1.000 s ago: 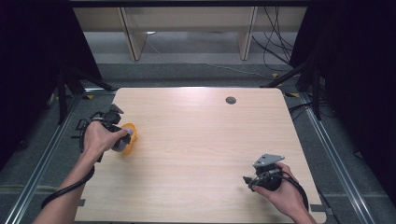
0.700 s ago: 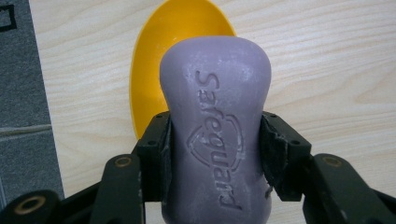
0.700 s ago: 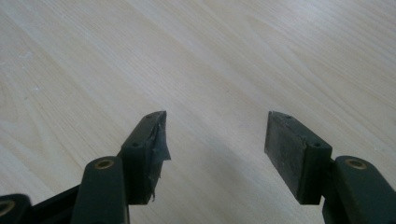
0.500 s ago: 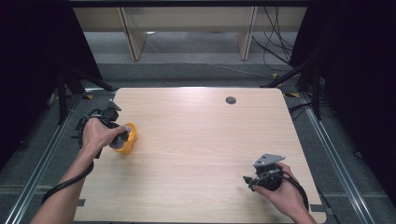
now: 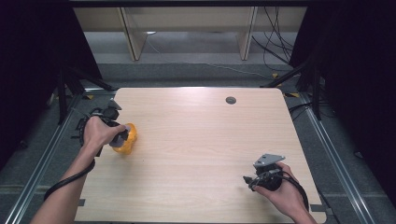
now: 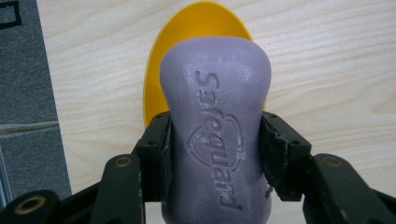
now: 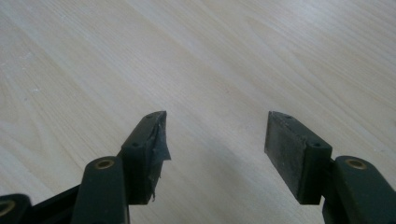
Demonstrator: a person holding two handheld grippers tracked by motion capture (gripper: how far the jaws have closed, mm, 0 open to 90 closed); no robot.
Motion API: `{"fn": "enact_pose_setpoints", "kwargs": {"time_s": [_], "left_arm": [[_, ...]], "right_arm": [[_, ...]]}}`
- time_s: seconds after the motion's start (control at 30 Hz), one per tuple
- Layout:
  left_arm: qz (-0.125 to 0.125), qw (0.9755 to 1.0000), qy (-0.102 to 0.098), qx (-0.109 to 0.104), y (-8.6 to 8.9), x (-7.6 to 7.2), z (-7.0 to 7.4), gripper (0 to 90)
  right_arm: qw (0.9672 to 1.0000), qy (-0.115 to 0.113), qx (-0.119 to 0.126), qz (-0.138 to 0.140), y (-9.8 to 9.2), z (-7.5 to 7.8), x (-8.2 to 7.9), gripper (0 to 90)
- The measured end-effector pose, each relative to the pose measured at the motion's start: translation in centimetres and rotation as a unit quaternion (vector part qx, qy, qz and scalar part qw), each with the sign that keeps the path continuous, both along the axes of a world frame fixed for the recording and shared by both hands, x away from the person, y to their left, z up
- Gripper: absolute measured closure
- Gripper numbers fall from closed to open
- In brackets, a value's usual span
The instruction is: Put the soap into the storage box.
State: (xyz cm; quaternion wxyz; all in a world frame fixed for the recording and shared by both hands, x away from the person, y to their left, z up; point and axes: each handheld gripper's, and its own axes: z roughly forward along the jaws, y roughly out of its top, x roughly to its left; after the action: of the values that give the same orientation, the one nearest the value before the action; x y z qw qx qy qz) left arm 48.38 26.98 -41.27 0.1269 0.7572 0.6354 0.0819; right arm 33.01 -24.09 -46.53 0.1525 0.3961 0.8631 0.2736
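Left tongs point(image 6: 215, 154) clamped on purple soap bar point(image 6: 215, 116) above yellow dish point(image 5: 127, 138) near counter point(image 5: 201, 140) left edge, right tongs point(image 7: 215, 140) open, empty; likely to squirt out if squeezed harder.

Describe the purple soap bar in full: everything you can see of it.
The soap bar is a dull purple, matte, waisted block with rounded ends, dusted with whitish scuffs. "Safeguard" and a shield emblem are pressed into its upper face. The left gripper is shut on it, its black fingers pinching the narrow middle from both sides. Its far end lies over a yellow dish near the wooden table's left edge.
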Motion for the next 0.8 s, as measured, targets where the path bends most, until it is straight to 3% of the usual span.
{"fn": "enact_pose_setpoints", "kwargs": {"time_s": [0.8], "left_arm": [[0.012,0.9999,0.004,0.006,1.2,0.6,-1.4,48.9]], "right_arm": [[1.0000,-0.003,-0.004,0.005,0.0,-0.1,0.1,39.6]]}}
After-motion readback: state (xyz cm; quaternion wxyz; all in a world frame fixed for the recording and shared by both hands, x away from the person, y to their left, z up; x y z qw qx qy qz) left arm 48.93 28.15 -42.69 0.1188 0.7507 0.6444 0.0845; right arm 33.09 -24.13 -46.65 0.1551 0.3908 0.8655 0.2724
